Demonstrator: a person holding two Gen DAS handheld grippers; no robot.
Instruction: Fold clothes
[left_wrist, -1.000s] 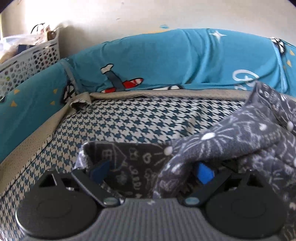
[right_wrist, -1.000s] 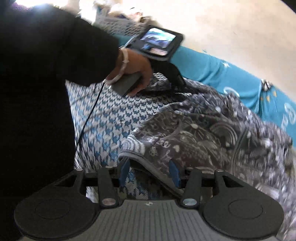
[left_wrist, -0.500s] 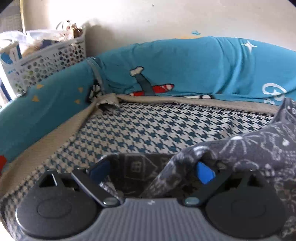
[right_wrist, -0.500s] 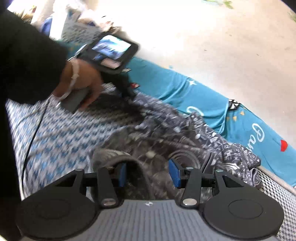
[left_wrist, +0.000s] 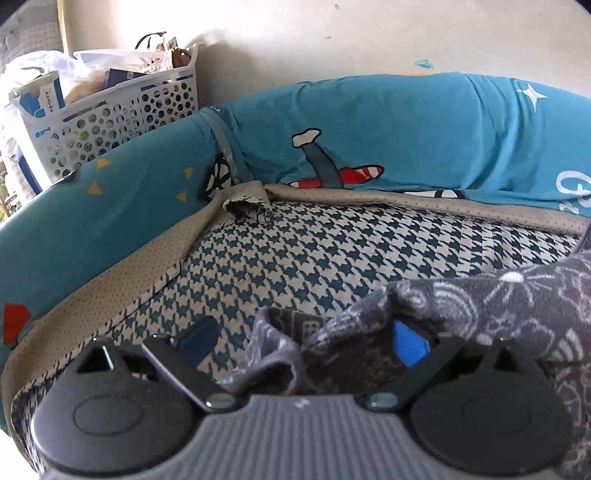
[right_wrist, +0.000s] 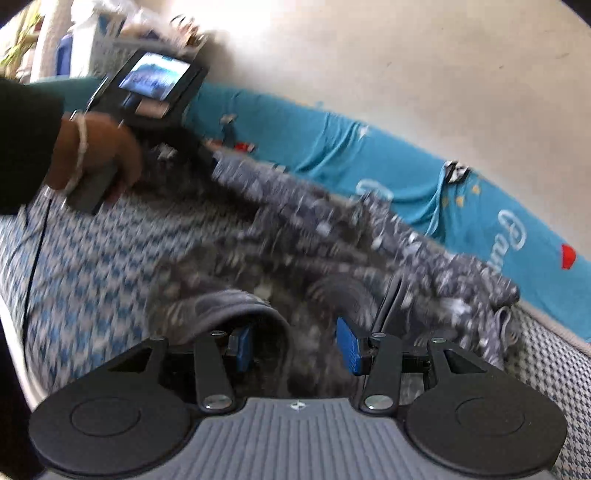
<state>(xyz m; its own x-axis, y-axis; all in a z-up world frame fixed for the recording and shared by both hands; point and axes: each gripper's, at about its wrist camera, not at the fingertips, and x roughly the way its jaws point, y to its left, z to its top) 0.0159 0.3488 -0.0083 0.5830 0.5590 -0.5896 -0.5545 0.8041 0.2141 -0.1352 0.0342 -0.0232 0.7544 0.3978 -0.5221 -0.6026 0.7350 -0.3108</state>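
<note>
A dark grey garment with white doodle print (left_wrist: 498, 306) lies on the houndstooth mattress (left_wrist: 332, 251). My left gripper (left_wrist: 303, 343) stands open; the garment's edge hangs between its fingers and drapes over the right fingertip (left_wrist: 410, 347), while the left pad is bare. In the right wrist view the same garment (right_wrist: 295, 229) stretches, blurred, from the far left to the right. My right gripper (right_wrist: 295, 349) is open over its near hem, which curls around the left pad (right_wrist: 243, 349). A hand (right_wrist: 96, 155) in a black sleeve holds the left gripper's body with its small screen (right_wrist: 155, 85).
A teal padded bumper with cartoon prints (left_wrist: 406, 129) rings the mattress, with a beige dotted border (left_wrist: 110, 284) inside it. A white perforated basket full of bags (left_wrist: 110, 114) stands behind the left corner, against a pale wall. A cable (right_wrist: 35, 251) hangs from the left hand.
Both grippers have swung left, dragging the garment with them. Less cloth now fills the left gripper's jaws. The basket has come into the left wrist view, and the right wrist view is now blurred.
</note>
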